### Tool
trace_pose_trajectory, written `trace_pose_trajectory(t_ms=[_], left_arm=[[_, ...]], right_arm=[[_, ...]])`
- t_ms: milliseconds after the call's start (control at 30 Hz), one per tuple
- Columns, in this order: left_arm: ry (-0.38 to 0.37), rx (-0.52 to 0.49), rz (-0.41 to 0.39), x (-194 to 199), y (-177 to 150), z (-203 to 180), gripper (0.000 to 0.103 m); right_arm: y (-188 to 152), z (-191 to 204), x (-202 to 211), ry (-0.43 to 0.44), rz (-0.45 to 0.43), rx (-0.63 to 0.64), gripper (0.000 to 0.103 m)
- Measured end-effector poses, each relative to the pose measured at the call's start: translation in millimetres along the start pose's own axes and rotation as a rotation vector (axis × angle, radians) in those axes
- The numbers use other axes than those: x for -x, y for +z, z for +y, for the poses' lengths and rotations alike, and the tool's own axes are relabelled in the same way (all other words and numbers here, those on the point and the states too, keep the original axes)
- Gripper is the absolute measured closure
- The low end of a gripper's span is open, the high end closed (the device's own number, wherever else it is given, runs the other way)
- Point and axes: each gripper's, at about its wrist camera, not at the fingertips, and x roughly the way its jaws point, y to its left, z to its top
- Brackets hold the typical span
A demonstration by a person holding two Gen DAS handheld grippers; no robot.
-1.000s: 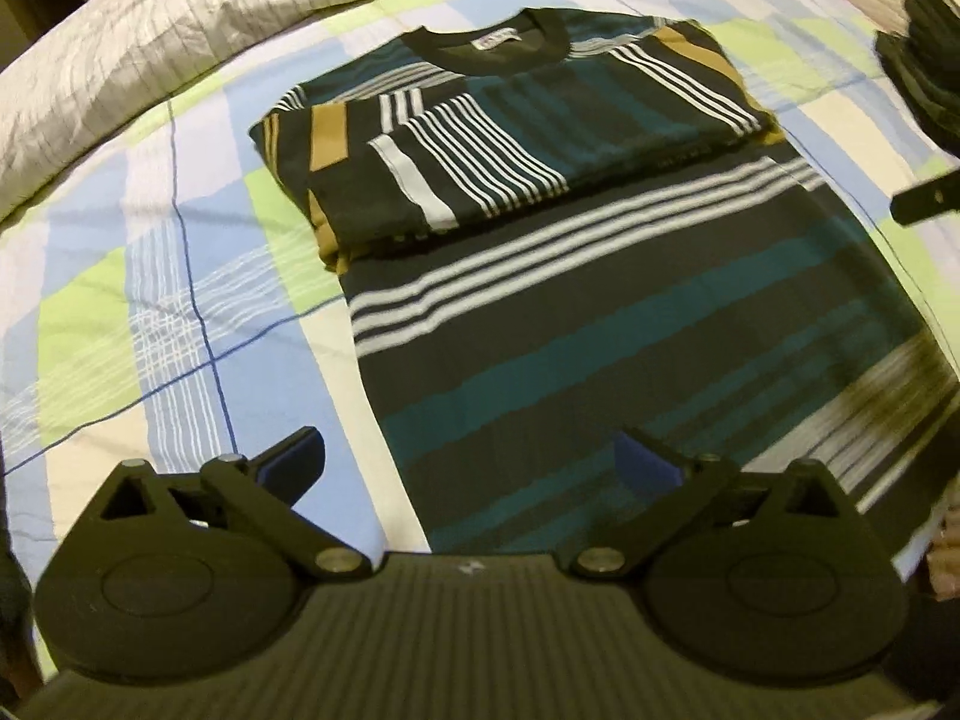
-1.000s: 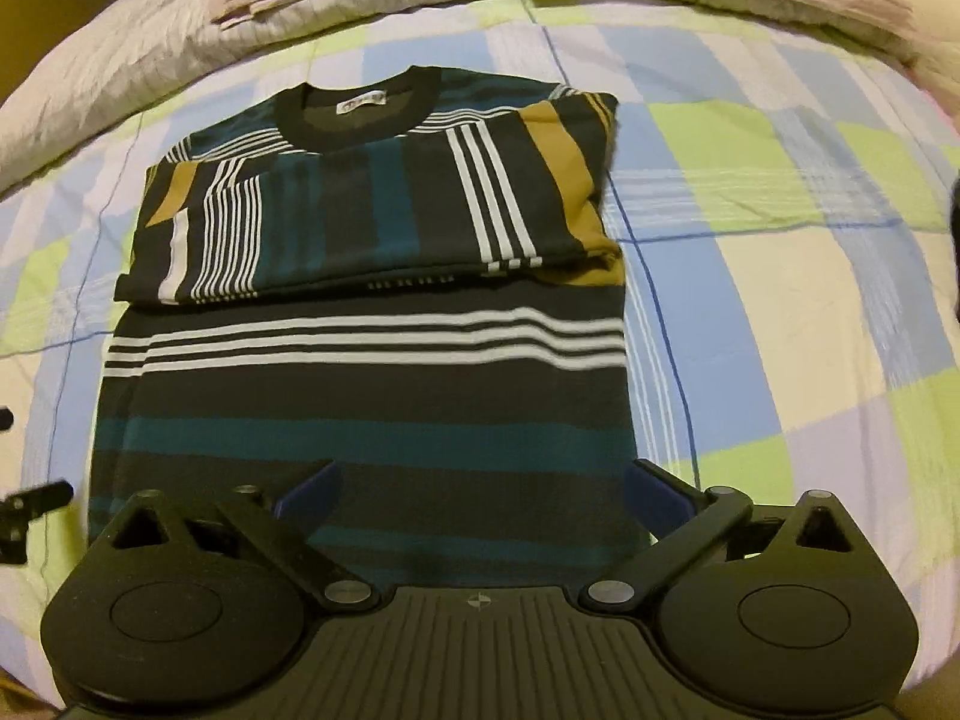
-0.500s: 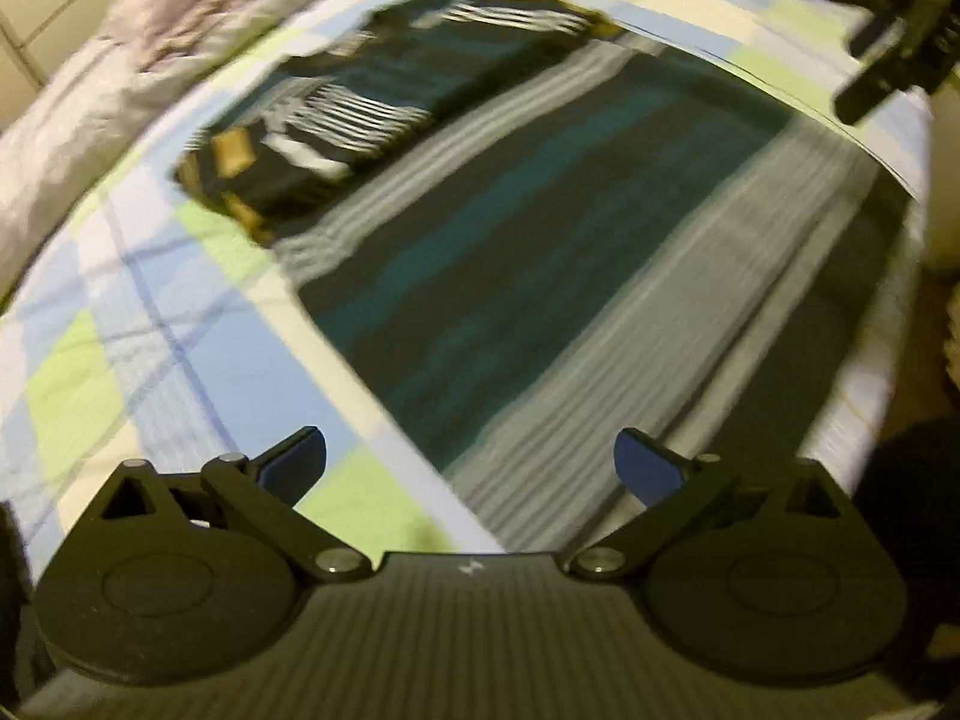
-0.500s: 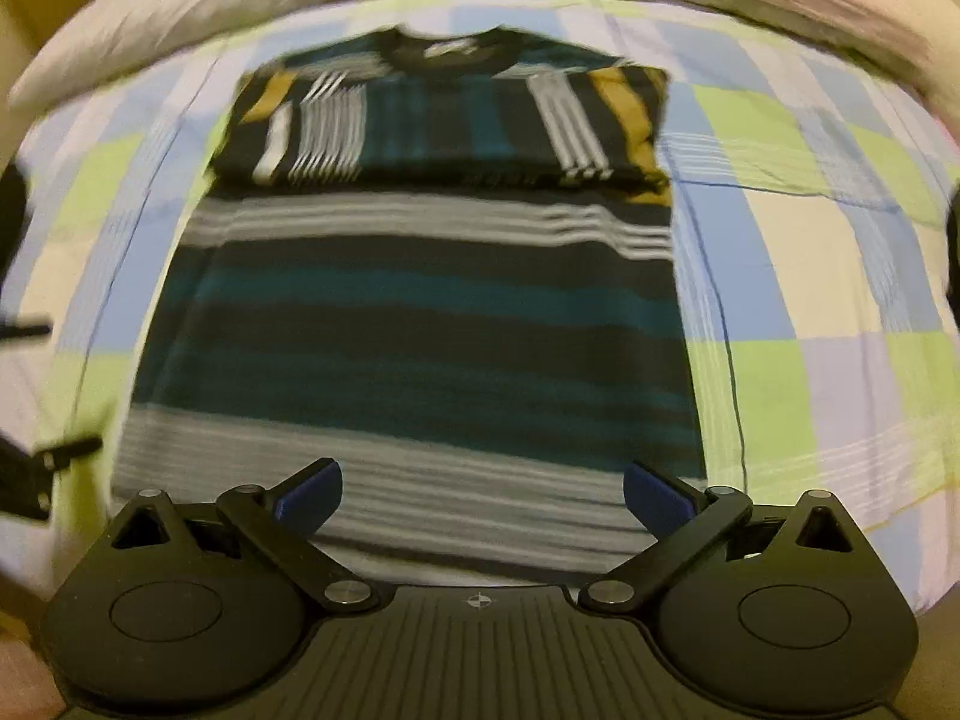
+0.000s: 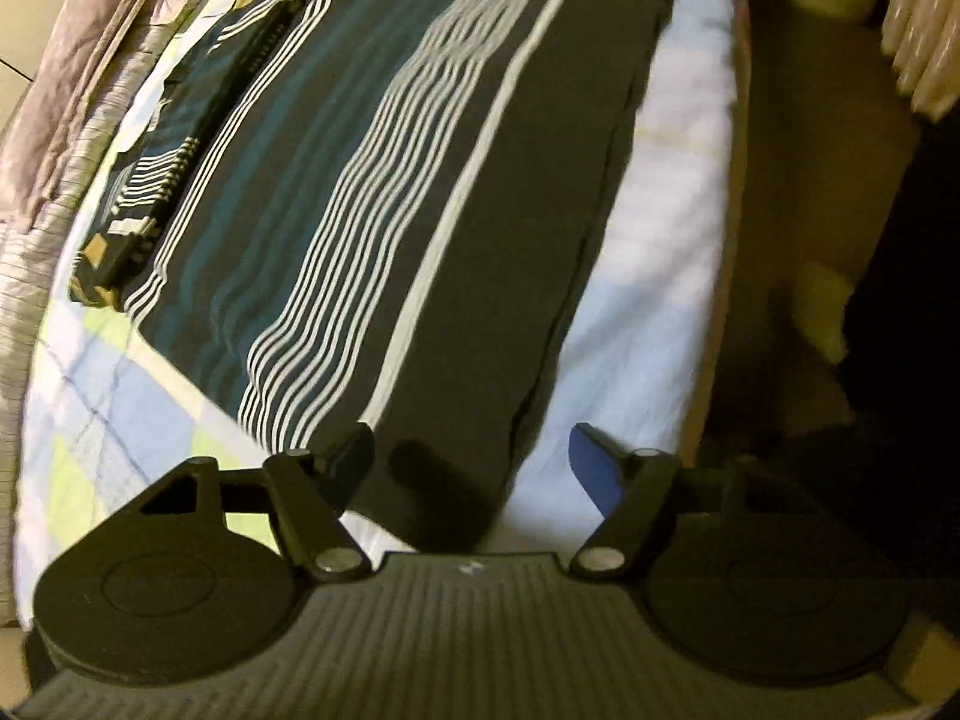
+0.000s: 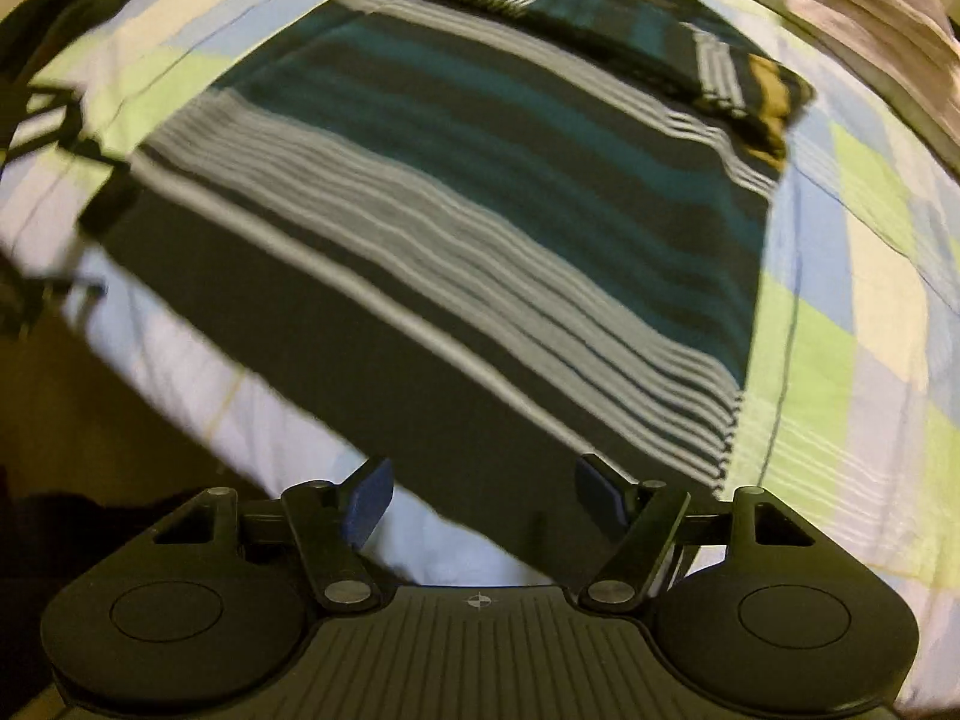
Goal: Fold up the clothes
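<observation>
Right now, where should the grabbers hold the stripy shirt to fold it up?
Probably the two bottom corners of the striped shirt, along the plain dark hem nearest the bed edge. The left gripper already faces one corner, the right gripper the other, both open. Come in low from the bed edge, since the hem lies flat on the checked bedsheet and the sleeves are already folded in.

No readable text, labels, brands or numbers in either view.

Dark striped knit shirt (image 5: 384,192) flat on checked bedsheet (image 6: 840,312); hem near bed edge, folded sleeves seemingly at far end; rumpled grey quilt (image 5: 66,120) beyond.
</observation>
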Motion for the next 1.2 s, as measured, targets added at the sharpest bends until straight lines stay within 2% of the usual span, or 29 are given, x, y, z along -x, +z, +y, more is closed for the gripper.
trace_pose_trajectory(t_ms=[133,167,200,267,433,500,600,800,933,1133,1200], left_arm=[[0.047,-0.038,-0.006,-4,4,-6,0.035],[0.052,-0.031,-0.006,-5,5,-4,0.04],[0.062,-0.025,-0.002,-6,7,-2,0.052],[0.091,-0.019,0.011,-10,11,5,0.06],[0.104,-0.04,0.018,-17,17,13,0.061],[0.093,-0.025,0.015,-13,17,14,0.079],[0.084,0.017,0.004,-4,17,16,0.096],[0.081,0.134,-0.008,13,18,25,0.099],[0.083,0.117,-0.014,17,17,24,0.099],[0.085,0.117,-0.012,16,15,25,0.099],[0.087,0.118,-0.011,17,15,25,0.099]], right_arm=[[-17,0,-7,-0.006,-0.032,0.056,0.032],[-19,-1,-9,-0.009,-0.042,0.066,0.032],[-20,0,-11,-0.013,-0.052,0.079,0.032],[-21,1,-14,-0.017,-0.071,0.115,0.032],[-22,13,-17,-0.021,-0.129,0.224,0.032],[-23,22,-18,-0.025,-0.155,0.269,0.032],[-28,42,-21,-0.024,-0.206,0.344,0.032],[-40,74,-42,-0.055,-0.27,0.478,0.032],[-47,71,-53,-0.128,-0.301,0.534,0.032],[-69,48,-61,-0.269,-0.289,0.623,0.033],[-76,38,-60,-0.306,-0.272,0.641,0.046]])
